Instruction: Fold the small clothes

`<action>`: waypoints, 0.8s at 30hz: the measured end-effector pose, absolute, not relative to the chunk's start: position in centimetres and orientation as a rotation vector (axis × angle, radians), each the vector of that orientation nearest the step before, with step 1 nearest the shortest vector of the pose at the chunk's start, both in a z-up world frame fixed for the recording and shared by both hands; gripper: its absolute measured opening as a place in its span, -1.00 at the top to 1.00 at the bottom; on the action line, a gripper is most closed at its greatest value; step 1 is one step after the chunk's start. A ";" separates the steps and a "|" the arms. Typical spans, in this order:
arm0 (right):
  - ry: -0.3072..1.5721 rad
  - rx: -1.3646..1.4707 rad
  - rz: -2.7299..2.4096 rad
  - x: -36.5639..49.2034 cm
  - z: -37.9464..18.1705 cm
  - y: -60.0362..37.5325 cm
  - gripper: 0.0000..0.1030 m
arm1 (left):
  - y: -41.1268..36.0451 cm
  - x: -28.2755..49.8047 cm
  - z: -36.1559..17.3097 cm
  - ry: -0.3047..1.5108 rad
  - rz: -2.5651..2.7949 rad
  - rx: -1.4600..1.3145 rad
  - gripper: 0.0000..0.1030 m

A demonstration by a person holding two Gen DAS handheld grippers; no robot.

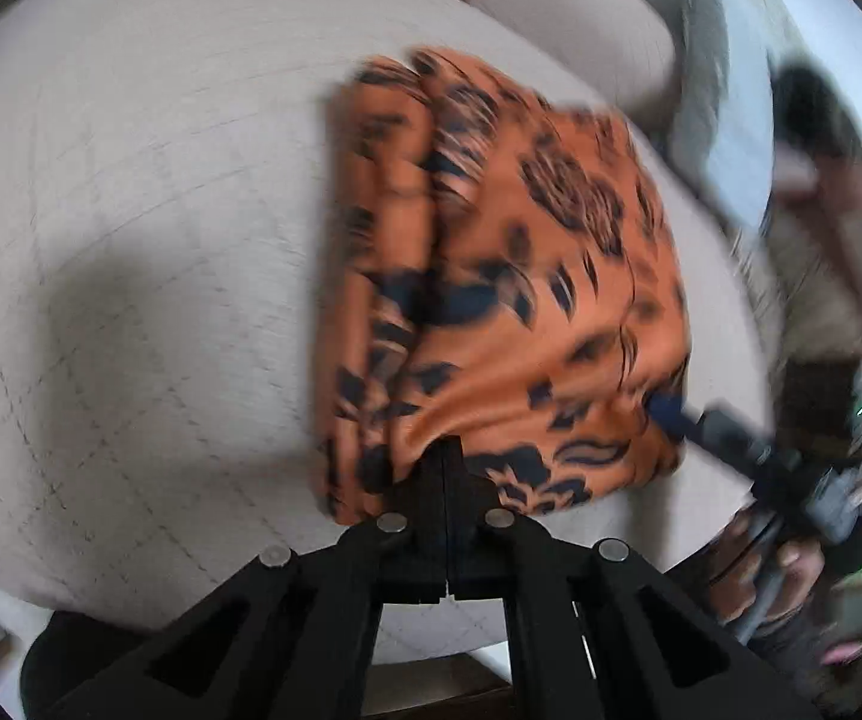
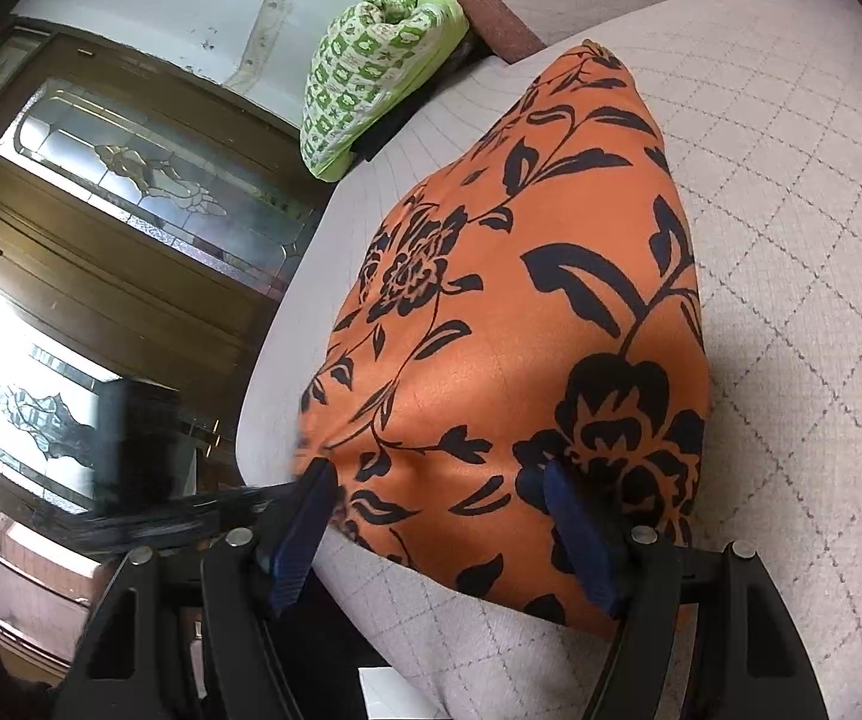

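Two grippers meet the same orange garment with a black flower print, which lies folded into a thick, roughly oblong bundle on a pale grey quilted cushion with a stitched diamond pattern. In the left wrist view the left gripper has its jaws pressed fully together on a pinch of the cloth's near edge, and fabric bunches up around the black tips. The right gripper stands with its jaws wide, blue pads on either side of the garment's near corner (one blue pad sits at the cloth's left rim, the other rests over the print, and neither visibly squeezes it). The left view shows that same right gripper reaching in from the right side, its blue tip at the bundle's edge. What the coming move seems to turn on is this: the bundle's long axis runs away from the right jaws toward the far end of the cushion, so the cloth lies straight ahead of them, while the left gripper already owns the adjoining edge. The right hand is the nearer one to the free corner. A green and white patterned cloth sits well apart at the cushion's far end.
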State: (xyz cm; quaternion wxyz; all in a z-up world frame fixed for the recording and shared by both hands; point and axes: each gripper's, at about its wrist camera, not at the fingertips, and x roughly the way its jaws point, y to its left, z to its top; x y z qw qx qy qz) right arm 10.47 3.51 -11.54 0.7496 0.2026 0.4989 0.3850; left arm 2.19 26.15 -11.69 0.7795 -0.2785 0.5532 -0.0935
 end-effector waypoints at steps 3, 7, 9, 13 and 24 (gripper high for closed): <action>1.099 0.425 0.840 10.5 -11.2 3.8 -0.45 | 26.5 1.9 -11.4 1.170 -0.186 -0.571 0.96; 1.092 0.403 0.835 10.4 -11.4 4.2 -0.48 | 25.5 1.9 -10.9 1.174 -0.152 -0.500 0.96; 1.111 0.417 0.824 10.4 -10.9 4.0 -0.47 | 24.5 1.8 -9.9 1.153 -0.121 -0.431 0.96; 0.993 0.448 0.844 9.7 -6.7 1.5 -0.48 | 21.4 0.8 -5.0 0.975 -0.018 -0.230 0.25; 1.135 0.638 0.666 21.1 -11.5 -3.2 -0.68 | 20.3 6.7 -10.2 1.022 0.075 0.001 -0.18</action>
